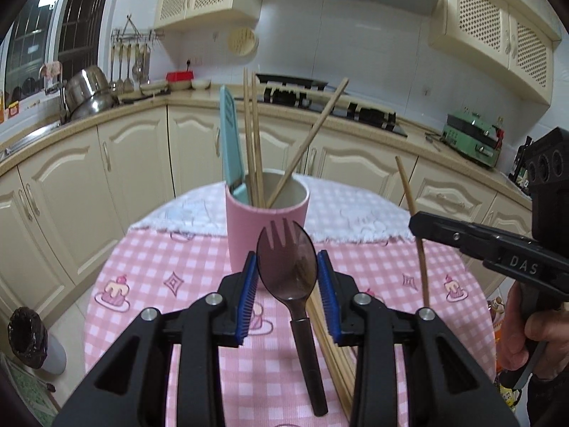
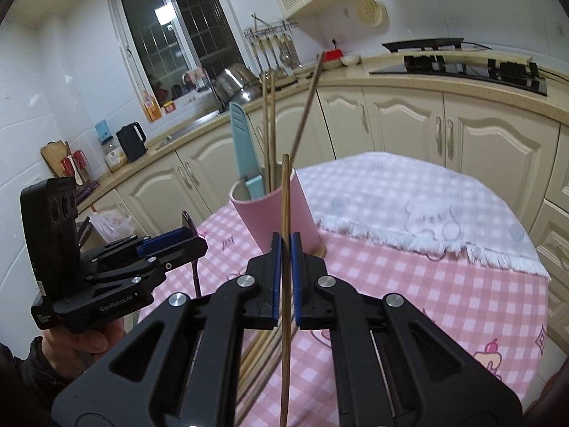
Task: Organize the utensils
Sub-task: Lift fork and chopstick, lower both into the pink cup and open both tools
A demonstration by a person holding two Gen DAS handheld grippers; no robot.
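While the left tongs (image 1: pixel 287 277) sat wide apart around a brown translucent spork (image 1: pixel 286 263), pads clear of its bowl on both sides, whether anything gripped the spork's handle could not be told. The right tongs (image 2: pixel 285 274) were closed tight on a single chopstick (image 2: pixel 285 220), held near upright just in front of the pink cup (image 1: pixel 266 227). That cup stood on the checked worktop (image 1: pixel 170 259) and held a teal knife (image 1: pixel 230 138) plus three chopsticks (image 1: pixel 253 135). More loose chopsticks (image 1: pixel 332 352) lay flat on the worktop under both tongs.
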